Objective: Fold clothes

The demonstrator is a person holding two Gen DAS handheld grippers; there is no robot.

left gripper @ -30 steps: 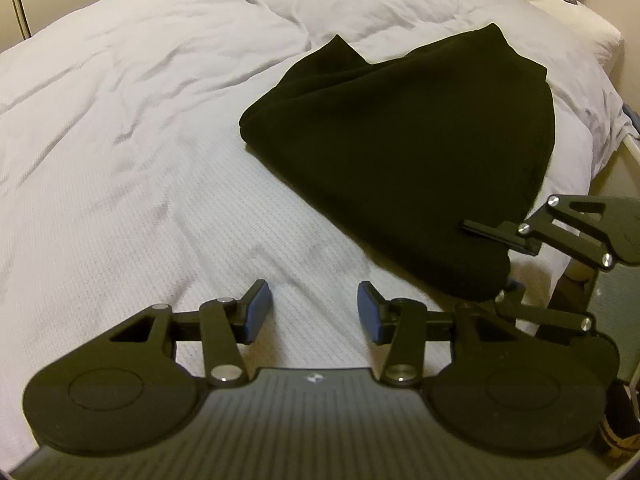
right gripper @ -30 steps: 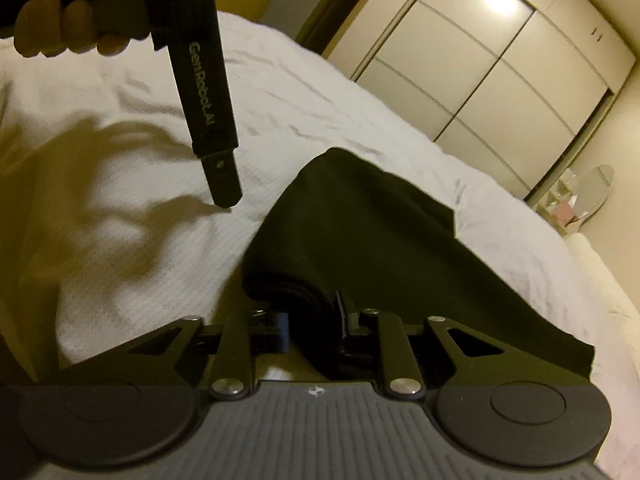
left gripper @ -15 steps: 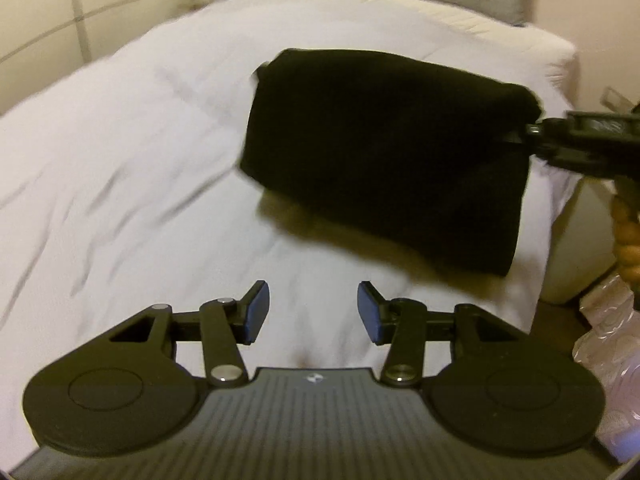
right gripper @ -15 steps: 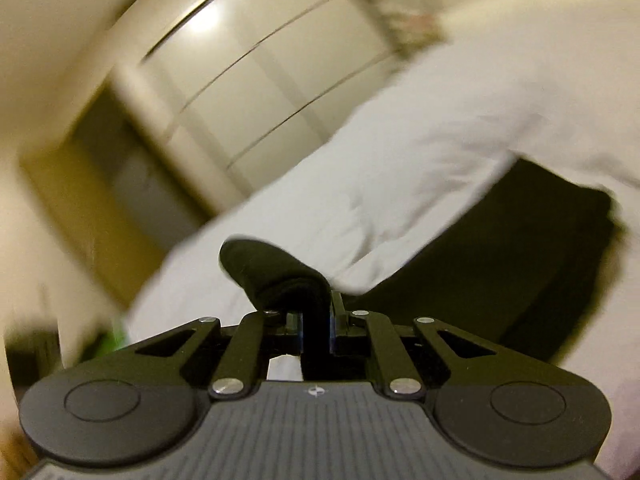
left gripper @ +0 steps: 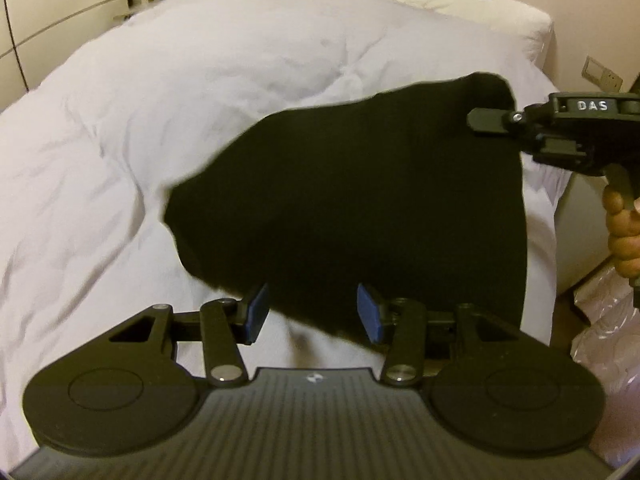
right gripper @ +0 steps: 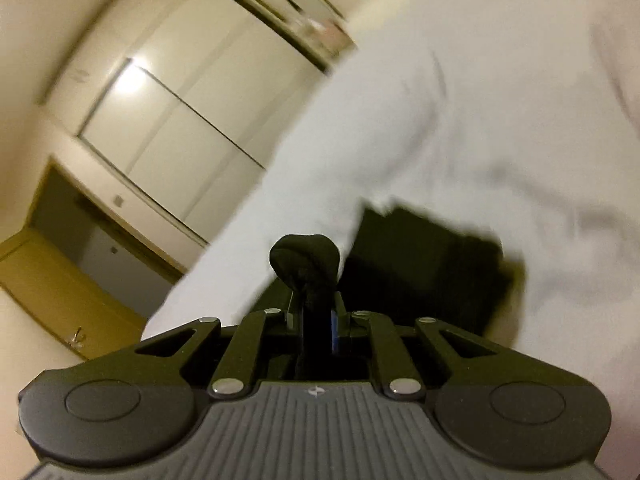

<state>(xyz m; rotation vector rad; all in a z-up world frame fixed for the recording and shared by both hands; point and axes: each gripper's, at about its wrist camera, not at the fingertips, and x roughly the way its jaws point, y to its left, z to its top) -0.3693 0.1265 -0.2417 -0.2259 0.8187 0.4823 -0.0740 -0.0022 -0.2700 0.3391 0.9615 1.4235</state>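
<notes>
Black garment [left gripper: 360, 208] – hanging folded above the white duvet [left gripper: 200, 100], one corner clamped in the right gripper [right gripper: 316, 320], held by a hand [left gripper: 622, 236]. Left gripper [left gripper: 312, 314] – jaws apart, empty, just below the cloth's lower edge.

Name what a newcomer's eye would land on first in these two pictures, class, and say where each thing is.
First the black garment, hanging mid-frame above the white bed. Next the right claw, clamped on a bunched corner of that cloth at the garment's upper right. Then the left claw, open and empty, just below the garment's lower edge.
</notes>
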